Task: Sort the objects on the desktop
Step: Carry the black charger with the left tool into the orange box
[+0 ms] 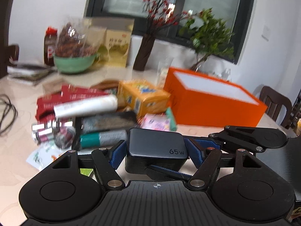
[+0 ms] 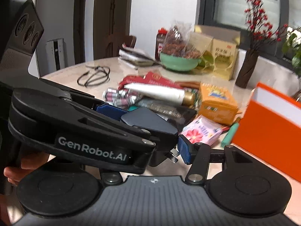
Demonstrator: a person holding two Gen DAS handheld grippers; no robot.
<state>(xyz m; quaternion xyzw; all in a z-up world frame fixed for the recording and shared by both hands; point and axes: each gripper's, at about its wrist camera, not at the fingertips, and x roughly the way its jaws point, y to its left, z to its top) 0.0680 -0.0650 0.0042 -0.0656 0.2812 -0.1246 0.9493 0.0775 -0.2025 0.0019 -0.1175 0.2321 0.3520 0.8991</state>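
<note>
A dark 65W charger block (image 1: 156, 146) is clamped between the blue pads of my left gripper (image 1: 156, 149), lifted a little above the table. In the right wrist view the same charger (image 2: 148, 120) sits inside the left gripper (image 2: 139, 128), which crosses in front of my right gripper (image 2: 169, 150). The right gripper's blue right pad (image 2: 183, 149) touches the charger's plug end; its left finger is hidden behind the left gripper. An orange box (image 1: 212, 101) with a white inside stands to the right, and it also shows in the right wrist view (image 2: 267, 141).
A pile lies ahead: batteries (image 1: 50, 131), white tube (image 1: 86, 106), yellow box (image 1: 144, 98), red packets (image 1: 56, 98), pink tissue pack (image 2: 202, 130), green marker (image 2: 230, 134). A green bowl (image 1: 74, 63), vase (image 1: 144, 52), black cable (image 2: 94, 76) and a chair (image 1: 276, 105) stand further out.
</note>
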